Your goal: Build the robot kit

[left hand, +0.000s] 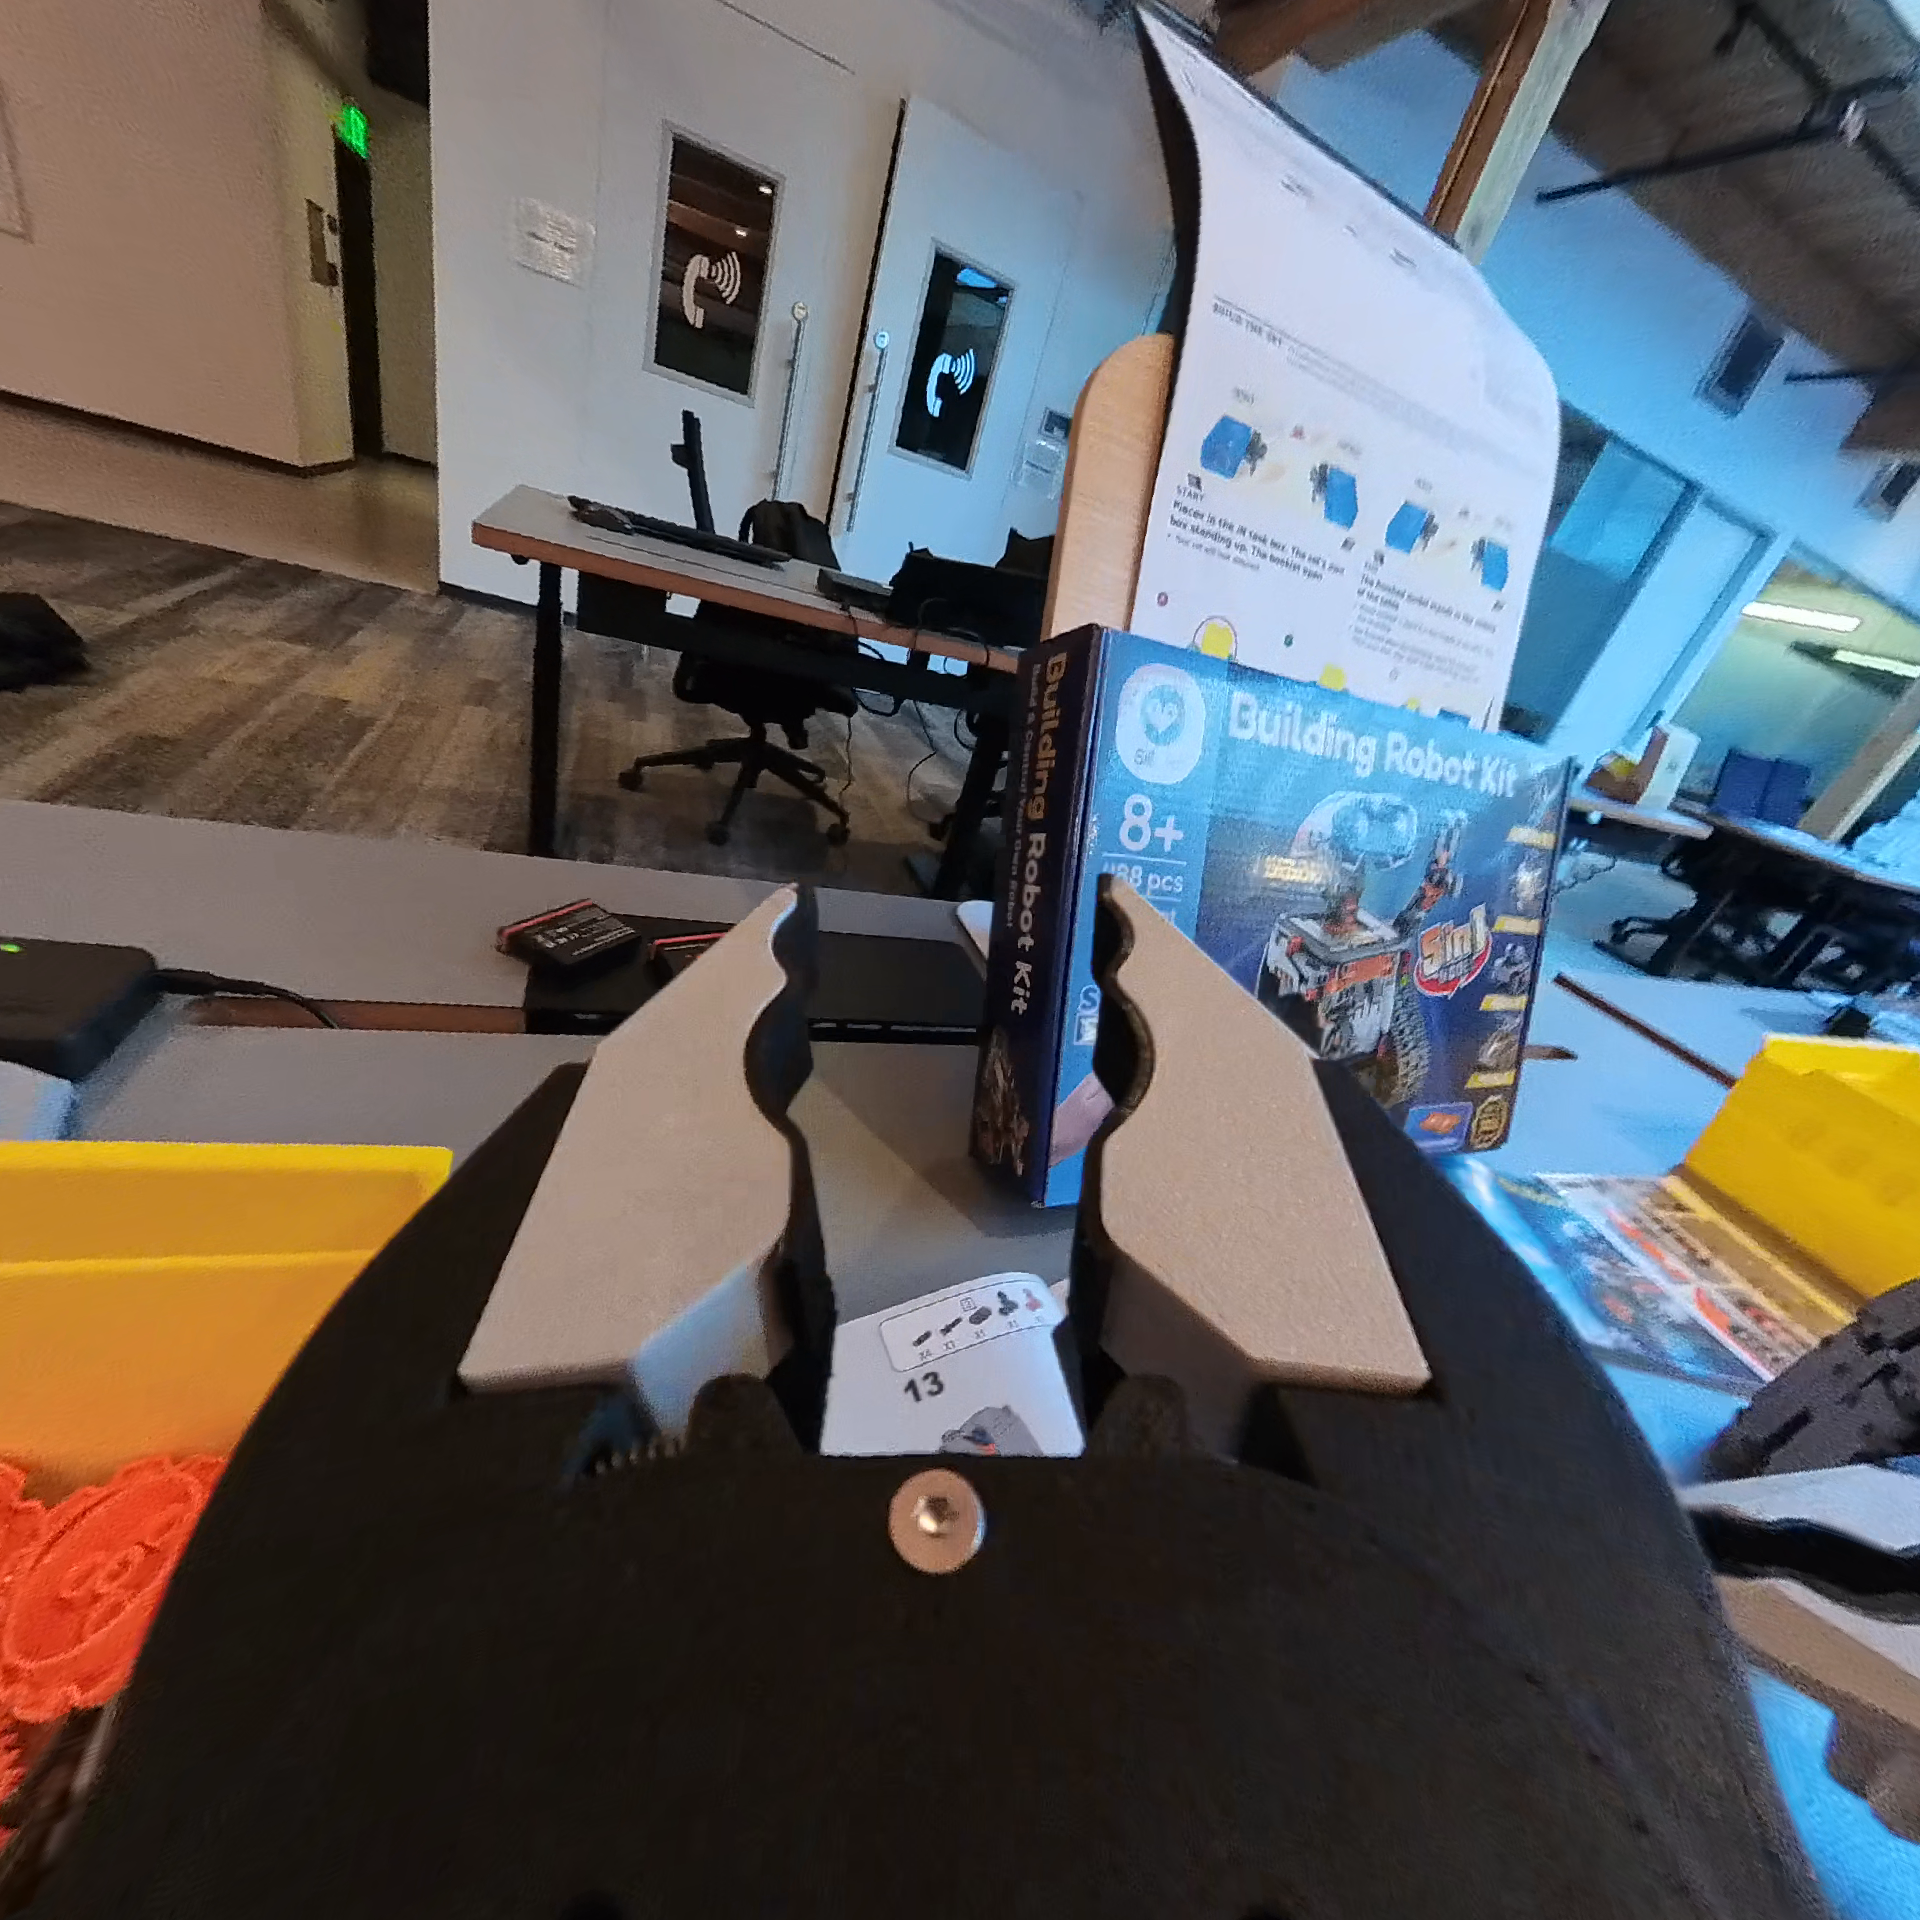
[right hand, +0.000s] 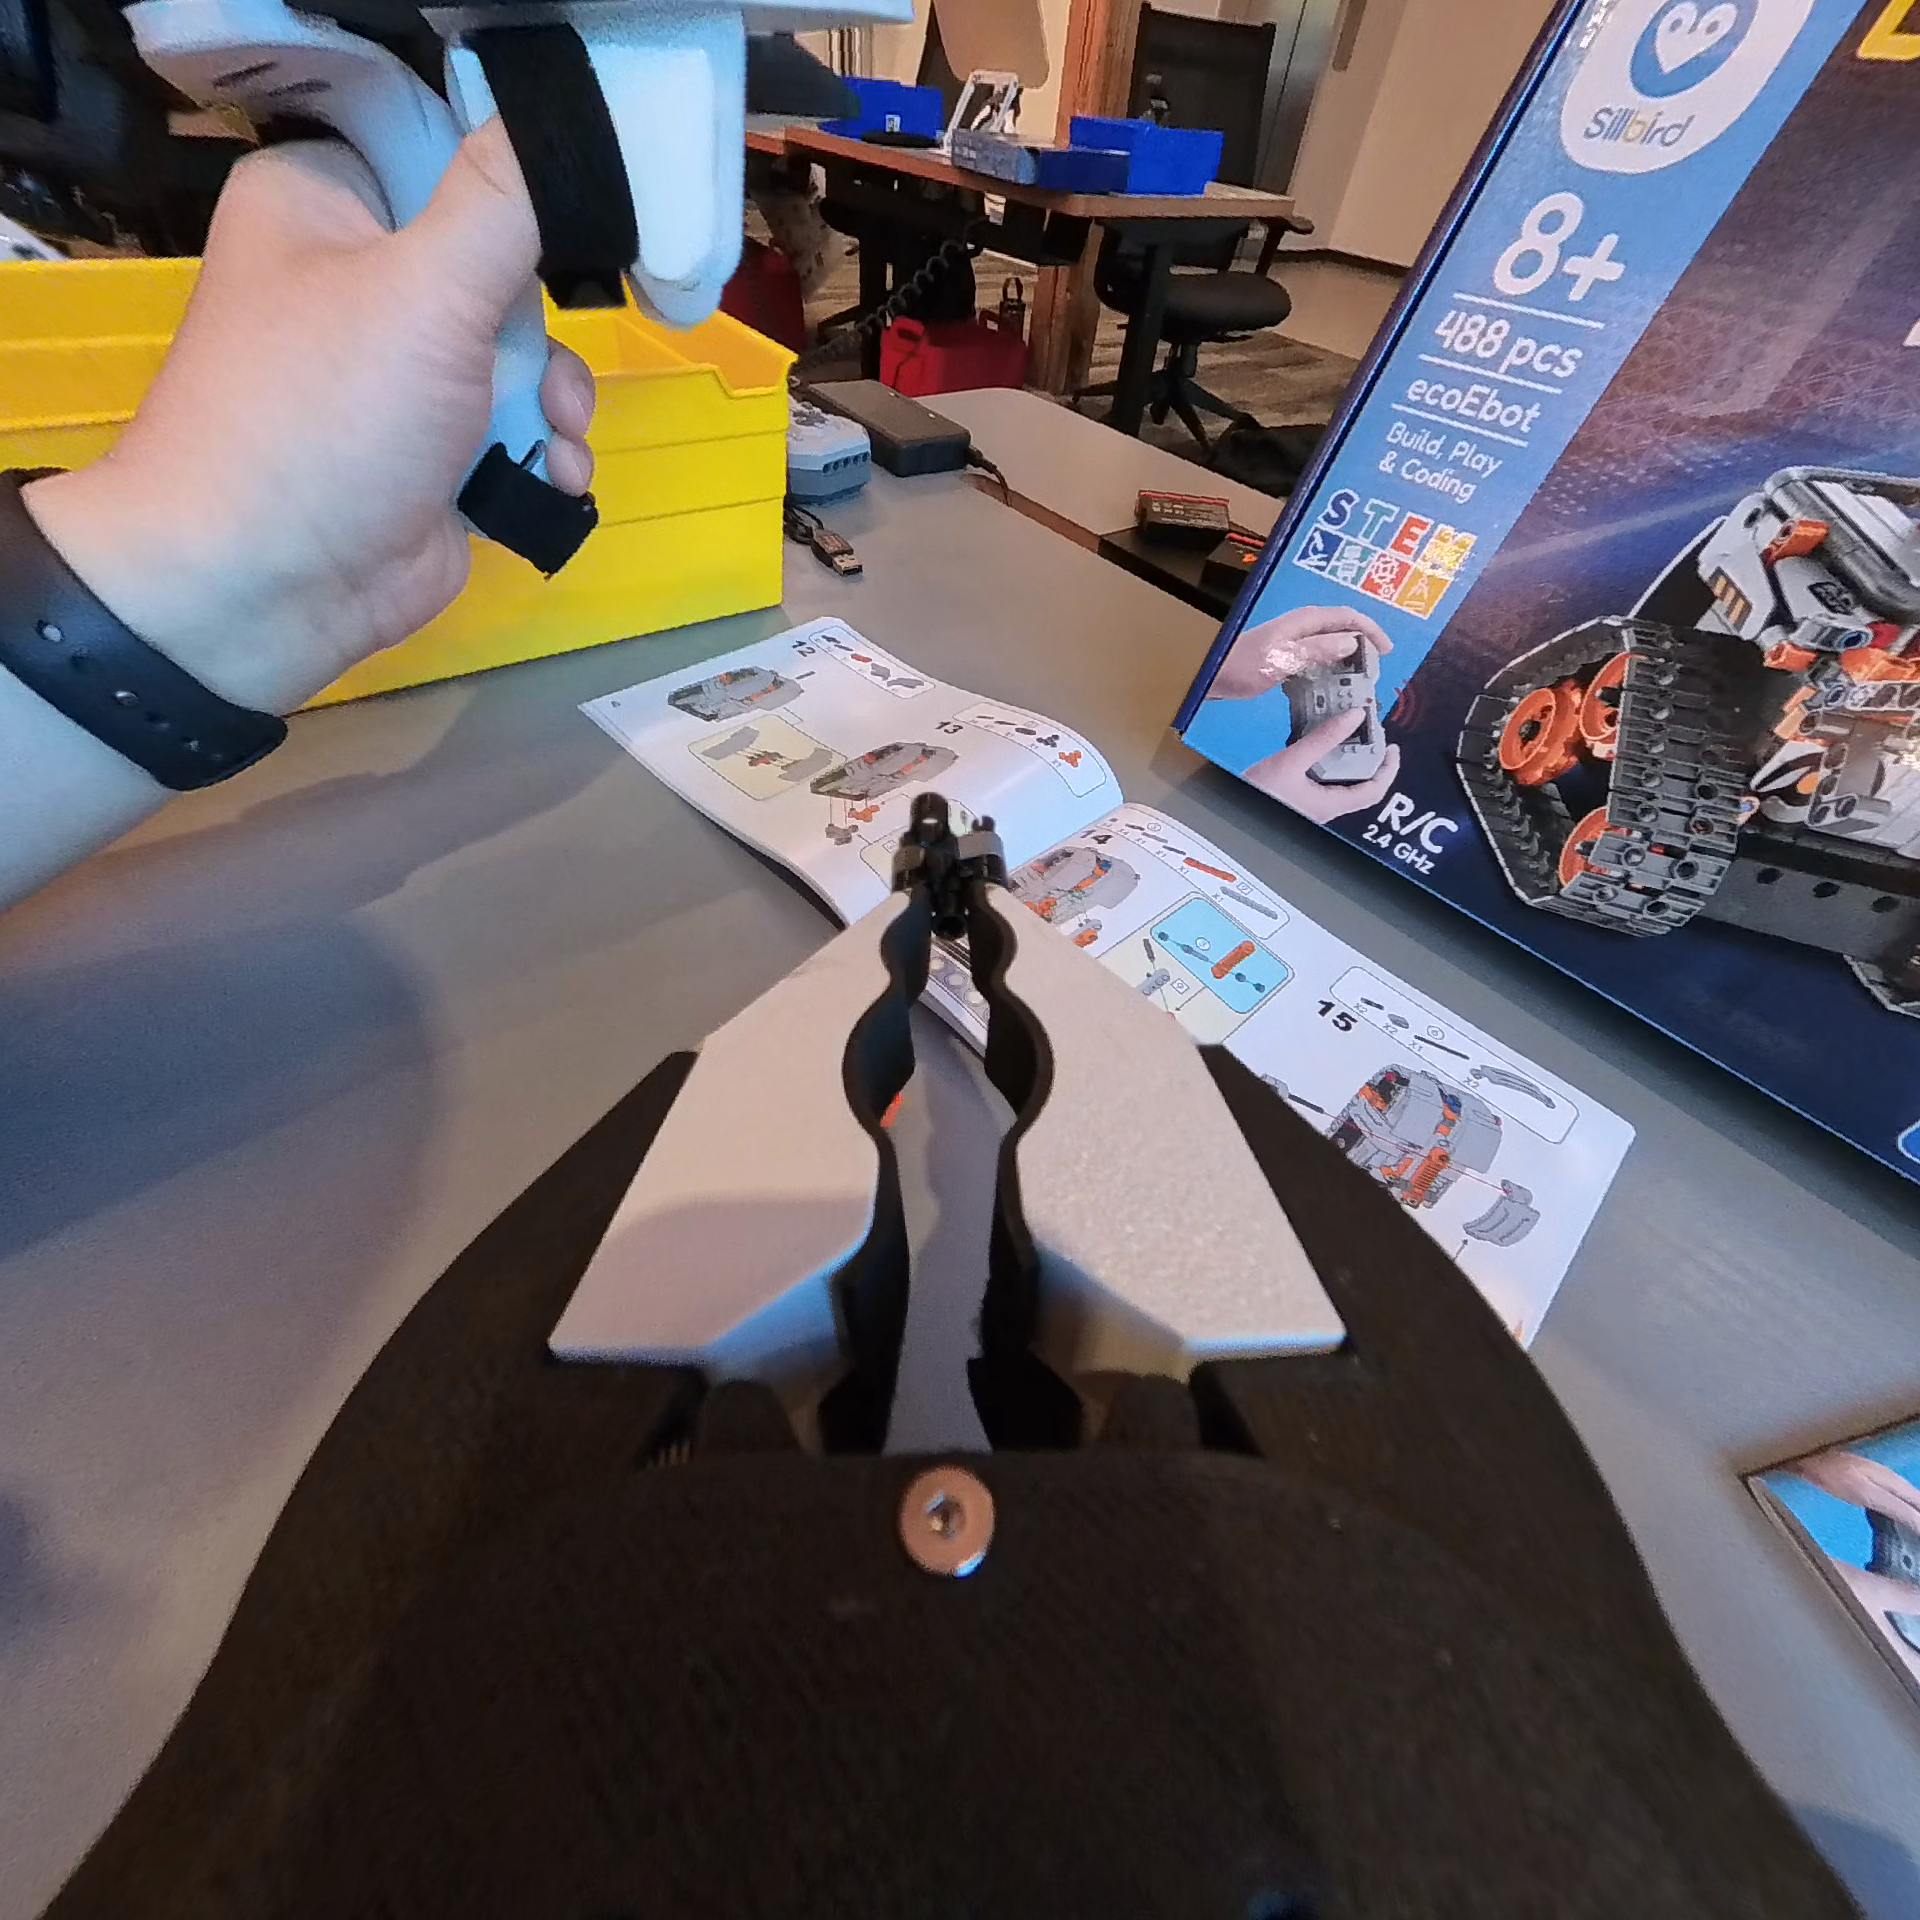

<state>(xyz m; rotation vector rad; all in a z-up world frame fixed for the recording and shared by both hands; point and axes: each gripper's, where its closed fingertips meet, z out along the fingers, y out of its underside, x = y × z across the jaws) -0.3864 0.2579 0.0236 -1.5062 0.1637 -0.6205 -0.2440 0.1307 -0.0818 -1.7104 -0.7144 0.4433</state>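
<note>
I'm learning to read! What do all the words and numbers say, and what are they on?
I can't copy out writing, only show where it is.
Blue box: large print on front and spine.
Open booklet: numbered steps.
White sheet behind the box: small print, blurred.
Green wall sign: too blurred.

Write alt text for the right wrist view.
The right gripper is shut on a small black and grey building piece above an open instruction booklet on a grey table. A hand holds a white handle at upper left before a yellow bin; a blue kit box stands at right.
</note>
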